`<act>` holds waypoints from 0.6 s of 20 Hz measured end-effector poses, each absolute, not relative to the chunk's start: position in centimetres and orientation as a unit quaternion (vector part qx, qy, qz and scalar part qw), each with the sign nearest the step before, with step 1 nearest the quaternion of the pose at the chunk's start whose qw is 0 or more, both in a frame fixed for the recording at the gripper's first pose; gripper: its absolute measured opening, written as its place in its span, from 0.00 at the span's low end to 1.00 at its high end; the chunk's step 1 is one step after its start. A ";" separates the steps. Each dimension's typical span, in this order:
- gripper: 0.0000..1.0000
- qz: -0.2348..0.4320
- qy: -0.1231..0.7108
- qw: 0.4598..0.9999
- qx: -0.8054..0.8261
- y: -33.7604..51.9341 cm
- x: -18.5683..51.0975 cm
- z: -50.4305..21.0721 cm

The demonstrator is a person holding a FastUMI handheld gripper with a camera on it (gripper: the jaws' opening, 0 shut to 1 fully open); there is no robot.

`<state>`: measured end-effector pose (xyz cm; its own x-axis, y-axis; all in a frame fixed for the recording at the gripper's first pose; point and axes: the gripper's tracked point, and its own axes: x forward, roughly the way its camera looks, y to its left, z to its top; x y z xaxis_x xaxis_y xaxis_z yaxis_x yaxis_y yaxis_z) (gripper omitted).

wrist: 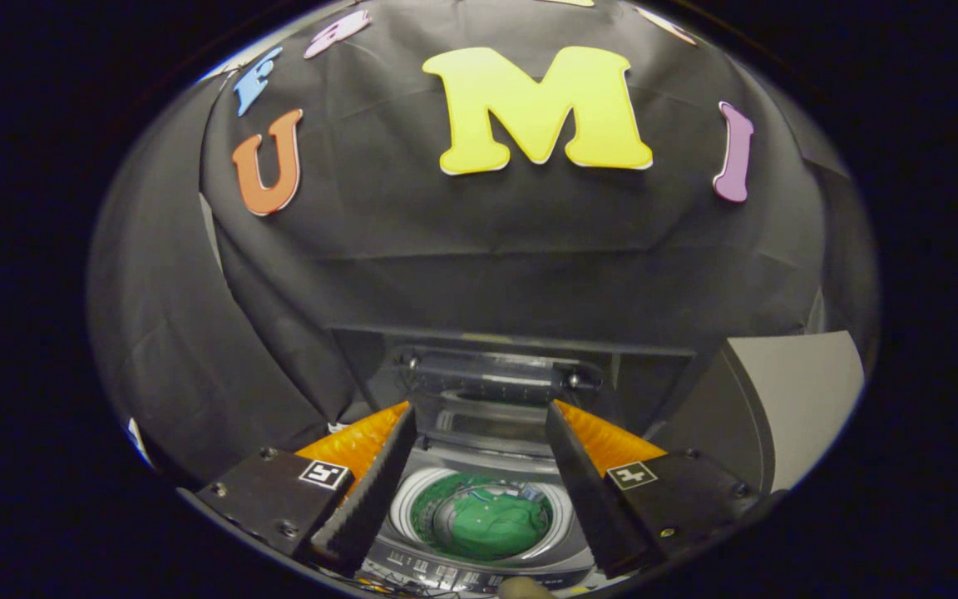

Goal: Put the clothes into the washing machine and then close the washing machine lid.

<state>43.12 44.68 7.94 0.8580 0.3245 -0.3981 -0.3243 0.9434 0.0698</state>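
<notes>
A small top-loading washing machine [479,559] stands below me, seen between my fingers. A green garment [497,524] lies inside its round drum. The machine's clear lid [491,378] stands raised and folded at the back, beyond the fingertips. My gripper [479,416] hovers above the drum, open wide, with nothing between its fingers. The control panel [446,574] runs along the machine's near edge.
A grey box-like panel [787,399] stands to the right of the machine, close beside my right finger. Black cloth hangs behind and to the left of the machine. A pale rounded thing [525,588] pokes in just before the control panel.
</notes>
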 end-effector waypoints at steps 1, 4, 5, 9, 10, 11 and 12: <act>0.98 0.167 0.201 0.965 0.003 44.8 43.8 8.6; 0.98 0.153 0.188 0.970 0.010 44.7 46.1 10.9; 0.98 0.149 0.187 0.971 0.015 44.8 46.8 11.6; 0.98 0.128 0.185 0.974 0.021 44.8 50.1 13.3; 0.98 0.122 0.190 0.974 0.018 44.9 50.8 13.4; 0.98 0.115 0.194 0.974 0.013 44.8 51.5 13.2; 0.98 0.110 0.196 0.974 0.010 45.0 52.2 13.1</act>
